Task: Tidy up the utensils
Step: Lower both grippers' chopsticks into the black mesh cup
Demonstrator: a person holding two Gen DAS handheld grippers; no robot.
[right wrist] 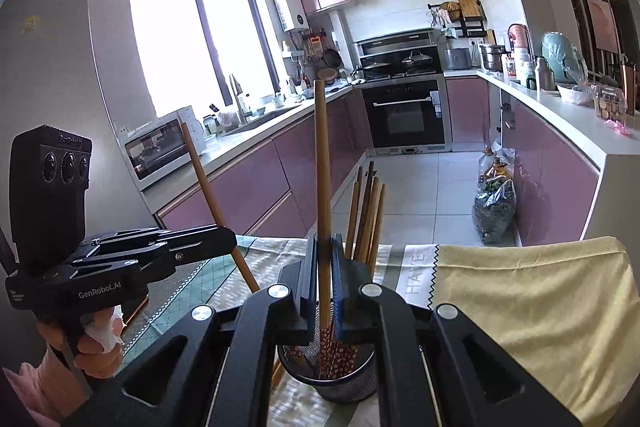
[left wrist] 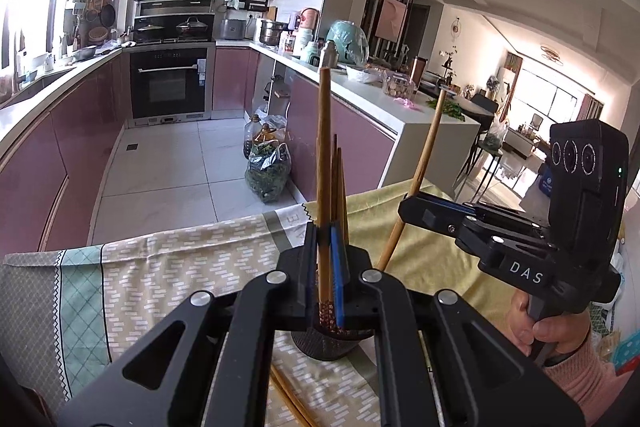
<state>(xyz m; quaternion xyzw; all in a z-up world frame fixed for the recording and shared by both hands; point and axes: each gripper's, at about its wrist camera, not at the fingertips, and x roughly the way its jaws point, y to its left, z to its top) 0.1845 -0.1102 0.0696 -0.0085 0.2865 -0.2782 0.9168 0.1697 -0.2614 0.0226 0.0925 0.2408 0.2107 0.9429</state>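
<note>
Left wrist view puts your table (left wrist: 180,267) first: a patterned cloth (left wrist: 152,279) covers it, with a yellow cloth (left wrist: 432,223) at its right, and the linkage of your own tool blocks out most of the near edge. On it stands a dark mesh holder (left wrist: 326,341); you see only a slice of its rim and wall under the fingers. Your left gripper (left wrist: 325,267) is pinched tight on one long chopstick (left wrist: 323,155), upright, its patterned lower end reaching down into the holder. More chopsticks (left wrist: 339,187) stand in the holder just behind, half hidden by the blue pad. Loose chopsticks (left wrist: 290,401) lie on the cloth by the holder's base, cut off by the frame edge.

Your right gripper (right wrist: 325,279) is likewise clamped on a single upright chopstick (right wrist: 322,163), tip in the same holder (right wrist: 340,383). Whether either tip touches the bottom, you cannot tell. Your right hand (left wrist: 548,323) shows only partly, behind the grip.
</note>
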